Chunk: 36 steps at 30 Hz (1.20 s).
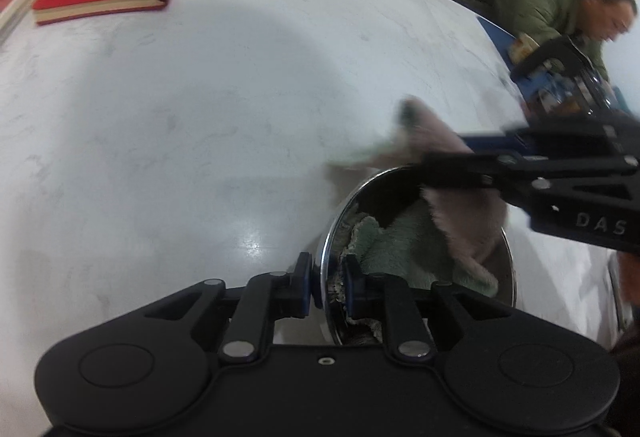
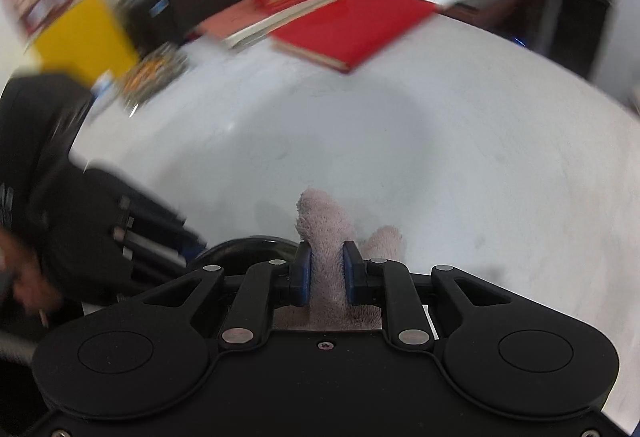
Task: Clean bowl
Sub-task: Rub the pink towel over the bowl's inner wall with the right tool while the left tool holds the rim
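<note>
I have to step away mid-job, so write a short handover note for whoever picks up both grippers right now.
Left gripper: shut on the rim of the metal bowl, steadying it on the white table.
Right gripper: shut on the cloth, which is pinkish on one side, green on the other.
The cloth hangs from the fingers into the bowl and over its far rim.
Done: bowl gripped, cloth inside, wiping apparently under way.
Left: probably finish wiping the inside, lift the cloth out, release the bowl. How clean the bowl is cannot be told; the cloth covers most of it.
</note>
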{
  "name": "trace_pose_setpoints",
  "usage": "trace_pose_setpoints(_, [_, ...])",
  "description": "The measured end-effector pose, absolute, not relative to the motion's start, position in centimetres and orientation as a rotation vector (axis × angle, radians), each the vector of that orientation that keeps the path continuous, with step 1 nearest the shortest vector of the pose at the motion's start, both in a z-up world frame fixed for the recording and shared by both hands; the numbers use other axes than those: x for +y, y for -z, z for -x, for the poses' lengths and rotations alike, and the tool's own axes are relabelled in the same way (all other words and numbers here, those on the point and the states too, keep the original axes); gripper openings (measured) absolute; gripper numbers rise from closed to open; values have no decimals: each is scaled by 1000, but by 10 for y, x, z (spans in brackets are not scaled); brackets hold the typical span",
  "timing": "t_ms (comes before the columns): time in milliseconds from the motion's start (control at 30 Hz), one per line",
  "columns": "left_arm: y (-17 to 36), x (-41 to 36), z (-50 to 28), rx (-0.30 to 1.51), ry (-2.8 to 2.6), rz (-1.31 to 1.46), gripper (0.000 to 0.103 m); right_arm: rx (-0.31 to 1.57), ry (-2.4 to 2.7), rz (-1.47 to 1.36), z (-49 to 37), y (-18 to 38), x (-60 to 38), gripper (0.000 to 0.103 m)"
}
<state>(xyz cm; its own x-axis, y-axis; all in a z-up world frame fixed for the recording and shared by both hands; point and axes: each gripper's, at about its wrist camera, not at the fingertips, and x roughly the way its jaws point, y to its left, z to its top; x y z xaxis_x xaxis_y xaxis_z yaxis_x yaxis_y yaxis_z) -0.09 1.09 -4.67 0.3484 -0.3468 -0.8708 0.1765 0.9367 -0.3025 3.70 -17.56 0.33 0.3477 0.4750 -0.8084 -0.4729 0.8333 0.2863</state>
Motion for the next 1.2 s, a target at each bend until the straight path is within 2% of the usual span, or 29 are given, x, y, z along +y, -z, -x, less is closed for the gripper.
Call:
trace_pose_setpoints(167, [45,13,5,1160,321,182,16,1153,-475,-225,-11,6,-216,16])
trace_pose_setpoints(367, [43,8,5,1166,344,124,16,1069,-511,-120,-28,-5,-193,16])
trace_pose_setpoints(433, [43,4,4,1164,337,119,17,1073,-529,-175,-41,3,-190,16])
trace_pose_setpoints(733, [45,1,5,1151,329,115,20,1176,-441,-386,-1,16,-228,16])
trace_pose_setpoints(867, [45,-3,6,1157,333,86,20,1094,-473,-290,-25,4,-208,16])
trace_pose_setpoints(967, [45,-3,5,1160,331,84,21,1090,-483,-328,-30,7,-210,16])
trace_pose_setpoints(1200, [45,-4,6,1153,323,90,22,1172,-439,-400,11,13,-233,16])
